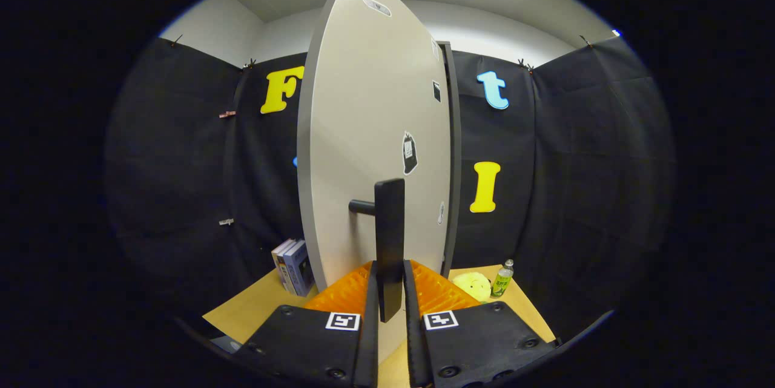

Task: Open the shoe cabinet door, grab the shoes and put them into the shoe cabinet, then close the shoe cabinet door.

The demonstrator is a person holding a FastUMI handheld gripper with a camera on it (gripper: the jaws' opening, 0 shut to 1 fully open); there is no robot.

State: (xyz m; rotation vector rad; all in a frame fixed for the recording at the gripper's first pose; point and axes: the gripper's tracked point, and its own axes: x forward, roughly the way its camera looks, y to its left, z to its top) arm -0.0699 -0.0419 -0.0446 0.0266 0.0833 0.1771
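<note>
Between the fingers of the gripper [390, 291] the handle [389, 243] of the cabinet door [369, 134] is pinched: a dark upright bar, standing off the door on a short peg at its nine o'clock. Both fingers are pressed against the bar's lower end, one at each side.

The door is seen swung partly open and nearly edge-on, its pale face turned toward four o'clock. A thin strip of the cabinet [451, 152] itself is seen at the door's three o'clock edge; its inside is hidden behind the door. Several small stickers are seen on the door's face.

No shoes can be made out. On the table [242, 309], books [293, 267] are stood at eight o'clock from the handle, and a yellow soft toy [472, 285] with a bottle [502, 279] just beside it lies at four o'clock.

As a judgement: with the handle gripped and the door ajar, either the opening step or the closing step is in hand, and which of the two cannot be told. If the door is being opened, the shoes are yet to be fetched, placed inside, and the door closed. If it is being closed, only the last swing is left. Whether shoes are already inside cannot be told.
</note>
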